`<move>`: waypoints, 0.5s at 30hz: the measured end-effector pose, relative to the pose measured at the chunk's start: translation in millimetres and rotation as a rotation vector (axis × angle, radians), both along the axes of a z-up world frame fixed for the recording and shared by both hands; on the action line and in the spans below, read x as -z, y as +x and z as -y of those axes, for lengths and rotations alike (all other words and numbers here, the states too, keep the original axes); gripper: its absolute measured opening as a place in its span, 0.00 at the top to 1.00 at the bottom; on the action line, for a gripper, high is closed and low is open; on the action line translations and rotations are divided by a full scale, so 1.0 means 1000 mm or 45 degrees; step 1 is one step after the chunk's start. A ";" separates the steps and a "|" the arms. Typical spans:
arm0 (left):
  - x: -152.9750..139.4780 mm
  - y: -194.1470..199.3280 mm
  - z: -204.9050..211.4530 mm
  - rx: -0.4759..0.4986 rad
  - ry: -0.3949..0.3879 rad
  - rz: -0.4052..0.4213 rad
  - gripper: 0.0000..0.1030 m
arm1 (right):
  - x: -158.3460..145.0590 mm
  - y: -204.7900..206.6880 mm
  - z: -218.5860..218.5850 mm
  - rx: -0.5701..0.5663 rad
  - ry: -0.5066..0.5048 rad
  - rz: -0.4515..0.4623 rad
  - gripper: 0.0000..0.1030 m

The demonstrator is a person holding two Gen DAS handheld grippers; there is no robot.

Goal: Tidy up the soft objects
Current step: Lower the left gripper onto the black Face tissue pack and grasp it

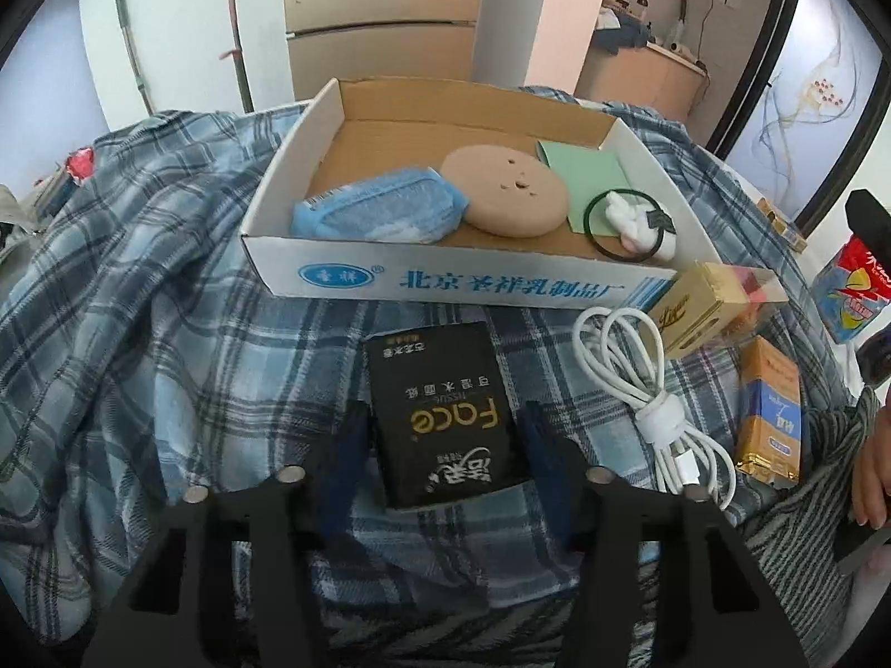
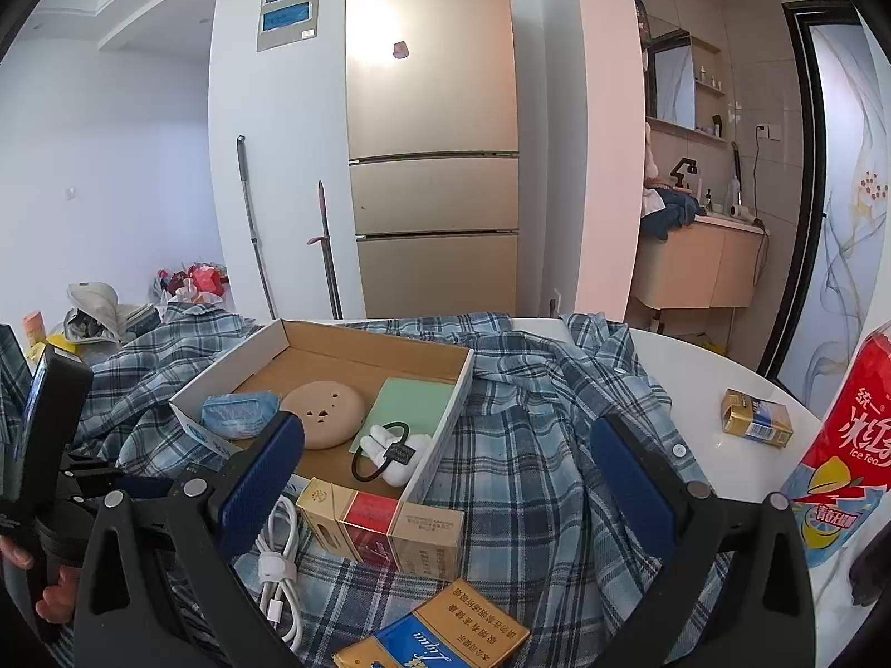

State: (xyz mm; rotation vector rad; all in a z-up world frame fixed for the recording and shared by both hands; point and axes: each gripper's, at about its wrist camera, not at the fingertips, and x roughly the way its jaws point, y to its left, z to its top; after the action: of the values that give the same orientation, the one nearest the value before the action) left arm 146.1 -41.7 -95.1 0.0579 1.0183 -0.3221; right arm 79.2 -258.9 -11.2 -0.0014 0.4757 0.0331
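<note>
A shallow cardboard box [image 1: 345,278] [image 2: 445,428] lies on a plaid cloth. In it lie a blue cloth pad [image 1: 378,211] [image 2: 236,414], a round beige sponge [image 1: 507,192] [image 2: 326,412], a green sheet [image 1: 584,178] [image 2: 412,406] and a white soft toy with a black hair band [image 1: 632,220] [image 2: 390,453]. A black tissue pack [image 1: 445,412] lies in front of the box, between the open fingers of my left gripper [image 1: 442,434], untouched. My right gripper [image 2: 445,456] is open and empty, raised above the cloth right of the box.
A coiled white cable [image 1: 646,384] [image 2: 278,562], cigarette packs [image 1: 701,306] [image 2: 384,523], a gold-blue pack [image 1: 771,417] [image 2: 440,634] lie on the plaid cloth [image 1: 139,306] [image 2: 546,473]. An ice tea bottle [image 2: 841,456] and another pack [image 2: 757,417] stand on the white table.
</note>
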 end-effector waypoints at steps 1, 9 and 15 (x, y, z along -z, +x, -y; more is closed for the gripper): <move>-0.001 -0.001 0.001 0.002 0.007 0.011 0.50 | 0.000 0.000 0.000 0.001 0.002 0.000 0.01; -0.020 -0.019 0.001 0.025 -0.010 0.186 0.53 | 0.000 0.000 0.002 0.006 0.008 -0.001 0.01; -0.033 -0.033 0.006 0.064 -0.011 0.309 0.53 | 0.000 0.001 0.002 0.004 0.014 -0.002 0.01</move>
State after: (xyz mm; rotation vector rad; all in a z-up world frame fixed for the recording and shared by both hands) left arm 113.5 -47.8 -61.8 0.1120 0.7756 -0.3560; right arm 79.7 -261.4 -10.8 0.0100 0.4770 0.0324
